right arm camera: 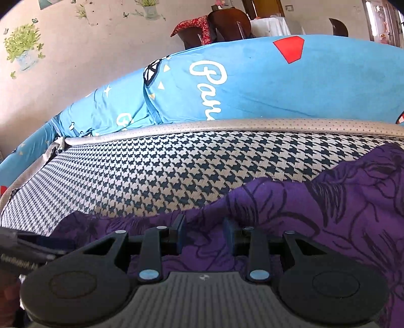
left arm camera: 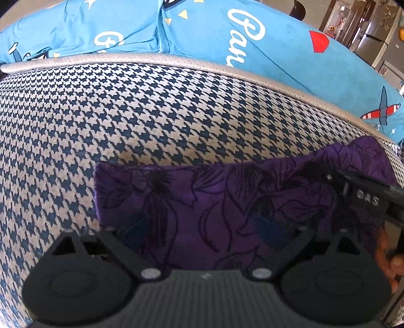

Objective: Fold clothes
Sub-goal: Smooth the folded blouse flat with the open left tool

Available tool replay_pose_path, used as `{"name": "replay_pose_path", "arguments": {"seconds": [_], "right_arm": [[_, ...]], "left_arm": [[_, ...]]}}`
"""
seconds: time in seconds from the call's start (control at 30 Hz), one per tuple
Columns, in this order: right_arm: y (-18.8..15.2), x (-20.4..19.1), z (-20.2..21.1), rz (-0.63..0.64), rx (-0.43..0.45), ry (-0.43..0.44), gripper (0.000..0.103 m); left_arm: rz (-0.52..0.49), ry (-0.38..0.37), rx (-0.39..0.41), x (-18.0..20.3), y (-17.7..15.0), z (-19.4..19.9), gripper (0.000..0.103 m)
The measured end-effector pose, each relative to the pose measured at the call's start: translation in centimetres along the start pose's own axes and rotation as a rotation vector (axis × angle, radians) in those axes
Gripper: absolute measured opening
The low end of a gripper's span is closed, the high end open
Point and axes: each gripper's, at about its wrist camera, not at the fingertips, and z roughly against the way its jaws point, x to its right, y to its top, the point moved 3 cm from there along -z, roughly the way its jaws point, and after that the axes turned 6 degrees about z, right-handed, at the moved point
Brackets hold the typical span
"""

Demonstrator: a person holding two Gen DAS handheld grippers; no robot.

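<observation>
Left wrist view: left claw [left arm camera: 202, 227] spread wide over purple garment [left arm camera: 227, 201]; right claw [right arm camera: 205, 234] pinches it.

Quick count of what's here: one purple floral garment [left arm camera: 227, 201] lying on one houndstooth cushion [left arm camera: 126, 121]. Two blue printed pillows [right arm camera: 277, 85] behind it, sitting side by side, both with white script lettering. Two grippers total, the left gripper [left arm camera: 202, 237] and the right gripper [right arm camera: 205, 236]. Way back in the right wrist view I count two dark chairs [right arm camera: 227, 22], plus three plant stickers [right arm camera: 22, 45] on the wall.
</observation>
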Motion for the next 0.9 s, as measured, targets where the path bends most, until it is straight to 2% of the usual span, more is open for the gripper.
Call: {"name": "replay_pose_path", "arguments": {"seconds": [0.27, 0.5, 0.6, 0.7, 0.9], "right_arm": [[0.0, 0.7, -2.4, -0.017, -0.026, -0.037, 0.030], [-0.1, 0.8, -3.2, 0.022, -0.009, -0.046, 0.029], [-0.1, 0.7, -2.8, 0.011, -0.013, -0.042, 0.030], [0.1, 0.6, -1.7, -0.028, -0.028, -0.008, 0.038], [-0.9, 0.5, 0.1, -0.056, -0.068, 0.027, 0.039]], "left_arm": [[-0.024, 0.006, -0.026, 0.6, -0.3, -0.7, 0.099], [-0.051, 0.022, -0.030, 1.1, -0.5, -1.3, 0.102], [-0.058, 0.030, -0.031, 1.2, -0.5, -1.5, 0.102], [-0.062, 0.033, -0.030, 1.2, -0.5, -1.6, 0.102], [-0.062, 0.034, -0.029, 1.2, -0.2, -2.0, 0.102]]}}
